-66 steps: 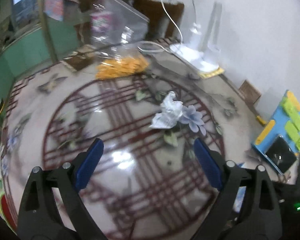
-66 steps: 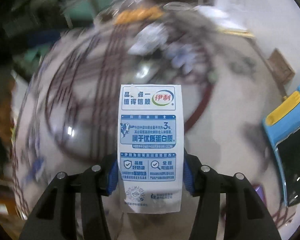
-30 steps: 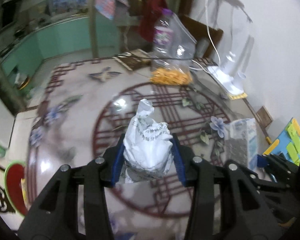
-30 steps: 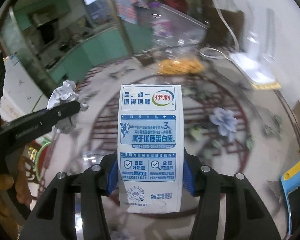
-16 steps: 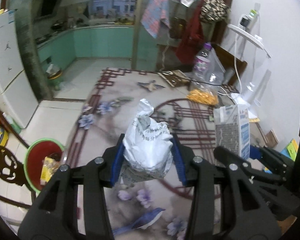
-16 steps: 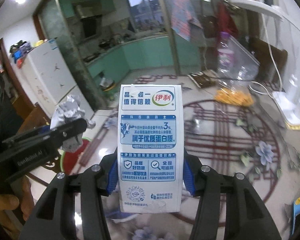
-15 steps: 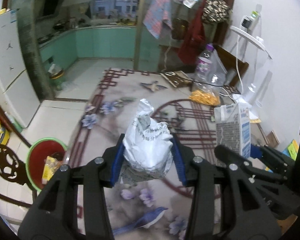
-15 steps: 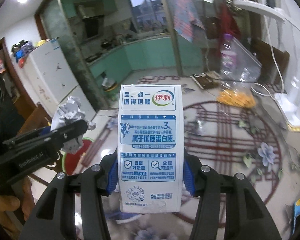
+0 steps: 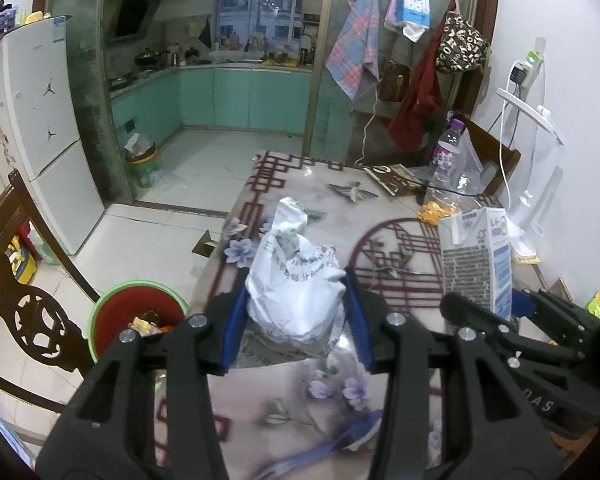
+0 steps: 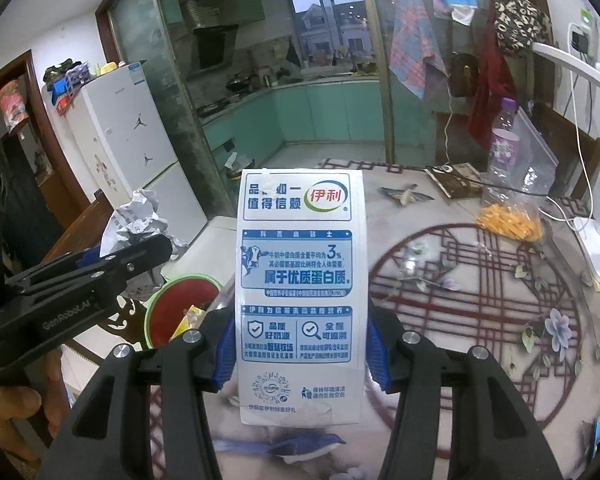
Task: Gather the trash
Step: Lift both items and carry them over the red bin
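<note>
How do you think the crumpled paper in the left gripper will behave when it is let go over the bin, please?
The crumpled paper is probably very light and soft: its creased folds bulge between the left gripper fingers. It should drop slowly and may drift, so releasing close above the red bin seems safer.

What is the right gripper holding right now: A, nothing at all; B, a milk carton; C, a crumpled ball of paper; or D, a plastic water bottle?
B: in the right wrist view, the right gripper has its blue pads pressed on both sides of a white and blue milk carton, held upright.
</note>
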Motion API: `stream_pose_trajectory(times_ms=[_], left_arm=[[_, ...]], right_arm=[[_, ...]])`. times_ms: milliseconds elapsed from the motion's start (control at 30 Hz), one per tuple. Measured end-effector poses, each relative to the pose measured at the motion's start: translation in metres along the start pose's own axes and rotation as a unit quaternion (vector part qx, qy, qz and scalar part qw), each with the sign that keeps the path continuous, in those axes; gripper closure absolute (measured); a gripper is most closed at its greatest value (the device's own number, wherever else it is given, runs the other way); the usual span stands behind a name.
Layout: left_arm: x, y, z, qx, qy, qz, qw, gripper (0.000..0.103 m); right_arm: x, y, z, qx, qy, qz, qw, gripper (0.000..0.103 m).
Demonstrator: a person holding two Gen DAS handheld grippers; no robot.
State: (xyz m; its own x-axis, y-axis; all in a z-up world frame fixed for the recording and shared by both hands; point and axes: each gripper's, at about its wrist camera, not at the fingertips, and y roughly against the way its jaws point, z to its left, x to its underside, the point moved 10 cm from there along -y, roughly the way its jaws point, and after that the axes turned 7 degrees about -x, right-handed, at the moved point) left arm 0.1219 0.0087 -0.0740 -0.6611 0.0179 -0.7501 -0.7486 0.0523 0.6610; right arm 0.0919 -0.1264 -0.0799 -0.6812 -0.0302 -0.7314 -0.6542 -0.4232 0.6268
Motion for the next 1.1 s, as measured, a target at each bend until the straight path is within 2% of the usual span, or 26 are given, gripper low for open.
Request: stream_pose_trajectory(times_ms=[700, 1100], left_arm=[[0.002, -0.007, 0.133, -0.037, 0.017, 0.002, 0.9992, 0.060], [0.007, -0.015, 0.184, -0.047, 0.032, 0.011, 0.9983, 0.060]], right_arm=[[-0.009, -0.072, 0.123, -0.022, 0.042, 0.019, 0.999, 0.053], [-0.008, -0.099, 0.165, -0.029, 0.058, 0.029, 0.997, 0.053]])
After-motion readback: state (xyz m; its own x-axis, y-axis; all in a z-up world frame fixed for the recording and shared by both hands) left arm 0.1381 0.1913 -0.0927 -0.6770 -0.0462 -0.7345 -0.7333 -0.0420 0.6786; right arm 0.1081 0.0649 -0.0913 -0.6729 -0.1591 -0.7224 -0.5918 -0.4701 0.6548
